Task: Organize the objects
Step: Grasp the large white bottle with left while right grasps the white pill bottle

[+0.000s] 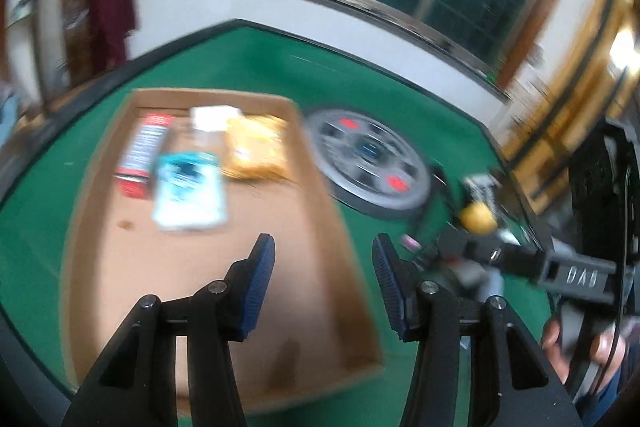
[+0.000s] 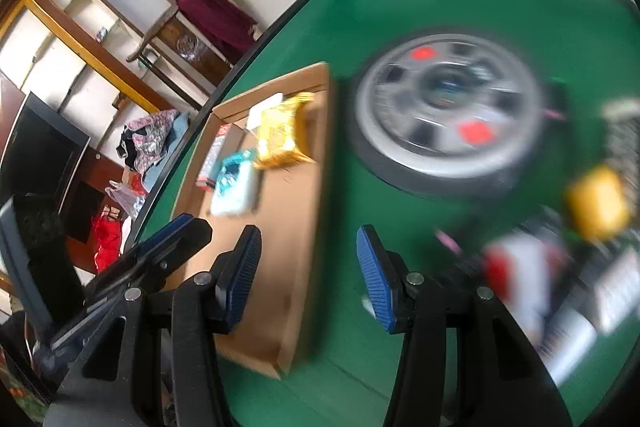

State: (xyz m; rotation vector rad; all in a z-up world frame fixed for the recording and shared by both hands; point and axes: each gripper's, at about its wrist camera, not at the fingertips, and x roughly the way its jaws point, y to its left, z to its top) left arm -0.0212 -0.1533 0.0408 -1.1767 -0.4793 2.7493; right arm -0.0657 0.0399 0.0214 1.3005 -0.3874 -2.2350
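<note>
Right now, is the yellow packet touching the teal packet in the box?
Apart. In the left wrist view, bare cardboard shows between the yellow packet and the teal packet.

Only one text can be read: raised letters "DAS", or possibly "DAB", seen on the black body of the right gripper (image 1: 576,277) at the right of the left wrist view. Print on the red box (image 1: 142,155), the teal packet (image 1: 188,187) and the yellow packet (image 1: 256,147) in the cardboard tray (image 1: 100,163) is too blurred to be read.
</note>
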